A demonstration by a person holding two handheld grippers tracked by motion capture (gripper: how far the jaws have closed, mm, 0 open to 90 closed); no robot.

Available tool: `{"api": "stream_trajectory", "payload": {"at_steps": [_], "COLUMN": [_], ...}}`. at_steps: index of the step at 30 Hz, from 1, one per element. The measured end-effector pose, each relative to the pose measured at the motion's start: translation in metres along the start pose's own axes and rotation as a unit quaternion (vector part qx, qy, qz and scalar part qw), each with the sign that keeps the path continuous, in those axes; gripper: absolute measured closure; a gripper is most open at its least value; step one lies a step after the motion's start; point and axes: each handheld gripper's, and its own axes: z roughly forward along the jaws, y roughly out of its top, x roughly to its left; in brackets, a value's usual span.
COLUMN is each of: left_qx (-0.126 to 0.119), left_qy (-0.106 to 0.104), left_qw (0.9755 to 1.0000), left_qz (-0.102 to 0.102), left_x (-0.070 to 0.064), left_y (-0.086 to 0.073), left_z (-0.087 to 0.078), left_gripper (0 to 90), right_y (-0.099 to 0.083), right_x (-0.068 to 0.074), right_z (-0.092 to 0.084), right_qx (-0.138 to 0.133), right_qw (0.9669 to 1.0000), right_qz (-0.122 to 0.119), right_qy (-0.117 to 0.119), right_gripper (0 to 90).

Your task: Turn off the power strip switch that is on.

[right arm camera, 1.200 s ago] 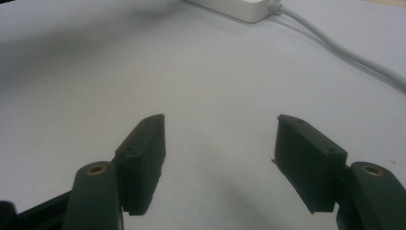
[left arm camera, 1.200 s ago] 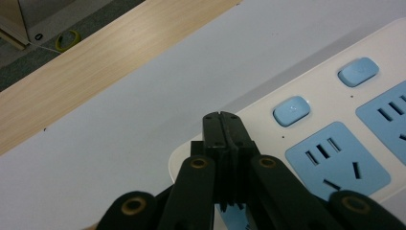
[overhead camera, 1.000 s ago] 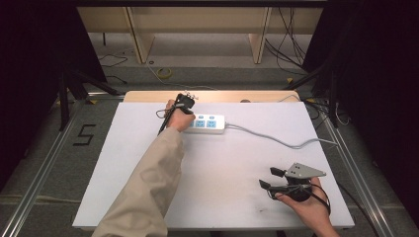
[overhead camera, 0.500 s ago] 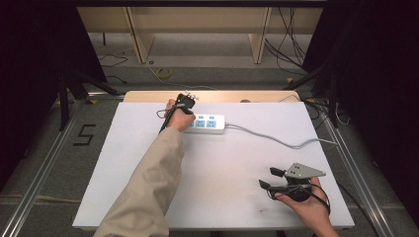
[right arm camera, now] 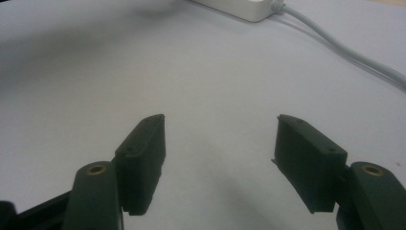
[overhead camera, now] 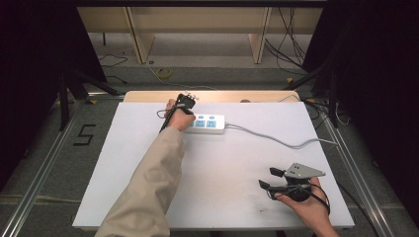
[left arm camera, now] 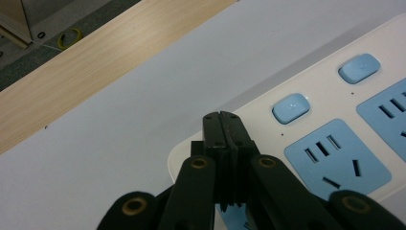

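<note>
White power strip (overhead camera: pixel 206 124): far centre of white table (overhead camera: pixel 123 163), long axis left-right, cable (overhead camera: pixel 276 139) trailing right.
Left gripper (left arm camera: pixel 222 125): jaws pressed together, nothing between them, tip over strip's left end, just beside nearest blue switch (left arm camera: pixel 290 107).
Right gripper (right arm camera: pixel 218 143): jaws apart, empty, near table's front right, well apart from strip.
Nearer hand: left, by far.
Likely next: press switch, my guess only.
Writing: none readable on strip; "5" floor mark (overhead camera: pixel 84 135) left of table.

The white-covered bench (overhead camera: pixel 148 163) carries a white power strip (overhead camera: pixel 210 124) near its far edge, its grey cable (overhead camera: pixel 276 140) trailing rightward.
</note>
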Motion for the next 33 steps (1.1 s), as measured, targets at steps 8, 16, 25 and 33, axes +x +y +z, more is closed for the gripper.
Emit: {"api": "stream_trajectory", "payload": {"at_steps": [8,16,25,33], "left_qx": [0.000,-0.005,0.008,0.001], "left_qy": [0.001,0.032,0.009,0.000], "left_qw": [1.0000,0.9991,0.9999,1.0000], "left_qz": [0.000,0.026,0.009,0.002], "left_x": [-0.002,-0.015,0.003,0.004], "left_y": [0.000,0.005,-0.002,-0.003], "left_z": [0.000,0.005,-0.001,-0.001], "left_gripper": [90.0,90.0,90.0,90.0], "right_y": [0.000,0.001,0.000,0.001], "right_x": [0.000,0.001,0.000,0.001], "right_z": [0.000,0.000,-0.001,0.002], "right_qx": [-0.001,-0.002,-0.002,-0.001], "right_qw": [1.0000,1.0000,1.0000,1.0000], "right_qz": [-0.001,-0.002,0.000,-0.002], "right_qy": [0.000,0.001,0.002,0.004], "right_gripper": [35.9,35.9,35.9,35.9]}}
